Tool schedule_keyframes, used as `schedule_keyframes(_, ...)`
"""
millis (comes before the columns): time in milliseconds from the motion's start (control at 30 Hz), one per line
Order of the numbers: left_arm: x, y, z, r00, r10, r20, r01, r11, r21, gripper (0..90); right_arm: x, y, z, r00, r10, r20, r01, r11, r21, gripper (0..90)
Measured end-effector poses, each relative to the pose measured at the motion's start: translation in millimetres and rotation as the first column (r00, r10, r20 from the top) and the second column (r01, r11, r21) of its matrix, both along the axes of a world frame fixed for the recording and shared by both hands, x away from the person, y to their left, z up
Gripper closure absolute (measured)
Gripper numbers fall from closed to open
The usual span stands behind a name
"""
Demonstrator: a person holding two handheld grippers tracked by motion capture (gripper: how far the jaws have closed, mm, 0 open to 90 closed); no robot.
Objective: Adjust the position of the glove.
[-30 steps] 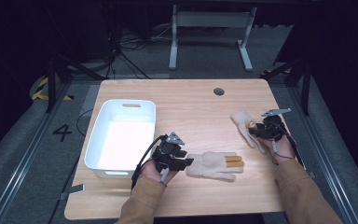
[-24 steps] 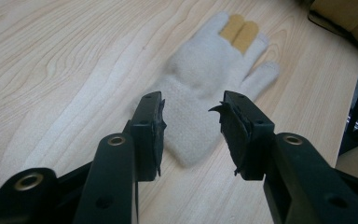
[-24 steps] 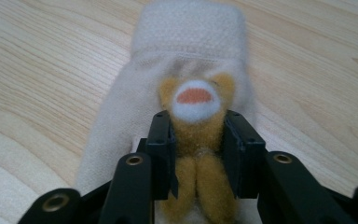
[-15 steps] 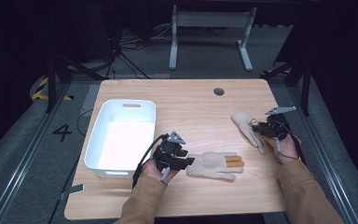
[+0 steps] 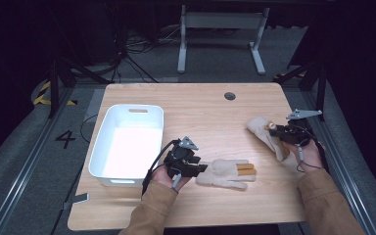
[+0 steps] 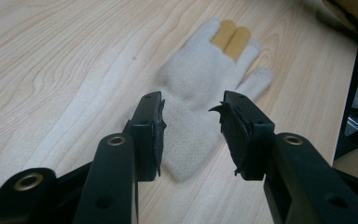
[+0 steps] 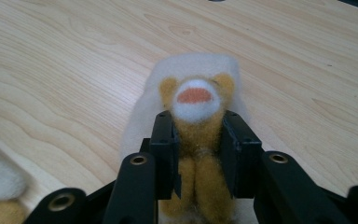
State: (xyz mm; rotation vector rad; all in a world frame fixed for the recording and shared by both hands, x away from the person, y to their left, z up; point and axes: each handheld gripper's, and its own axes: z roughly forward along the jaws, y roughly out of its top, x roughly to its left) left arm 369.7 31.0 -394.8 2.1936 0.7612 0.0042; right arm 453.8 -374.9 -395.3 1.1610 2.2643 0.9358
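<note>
- Gripping the right glove (image 7: 193, 112) near the table's (image 5: 200, 107) right edge: right gripper (image 7: 196, 140) has just been closing, pads now pinching its yellow-orange part.
- Left gripper (image 6: 192, 133) sits over the cuff of the left glove (image 6: 200, 93), jaws partly apart on either side of it, pads not pressing.
- That glove lies flat near the front edge, fingers pointing right.
- White bin (image 5: 107, 161) at the left edge; nothing visible inside.
</note>
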Motion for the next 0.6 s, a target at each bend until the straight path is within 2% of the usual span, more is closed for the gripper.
schedule_keyframes(67,0.4,-0.2,0.2,1.0000,-0.003,0.004,0.003,1.0000,-0.001,59.3,-1.0,-0.2,1.7,1.0000,0.006,-0.003,-0.006,1.000,0.003,68.7)
schedule_keyframes(133,0.8,-0.7,0.6,1.0000,-0.005,0.004,0.005,1.0000,-0.002,59.2,-5.1,-2.0,7.5,0.9993,0.037,0.009,-0.038,0.999,0.013,68.7)
schedule_keyframes(333,2.2,-2.8,1.0,1.0000,-0.008,0.005,0.008,1.0000,-0.001,59.1,-11.7,-4.3,16.5,0.9980,0.061,0.017,-0.061,0.998,0.025,68.6)
schedule_keyframes(433,2.8,-3.9,1.3,0.9999,-0.008,0.007,0.008,1.0000,0.004,58.9,-14.5,-3.4,19.7,0.9950,0.099,0.014,-0.099,0.994,0.036,68.4)
schedule_keyframes(600,3.9,-3.3,2.7,0.9999,-0.007,0.011,0.007,1.0000,0.001,58.7,-21.1,1.3,26.7,0.9876,0.156,0.020,-0.156,0.987,0.026,68.4)
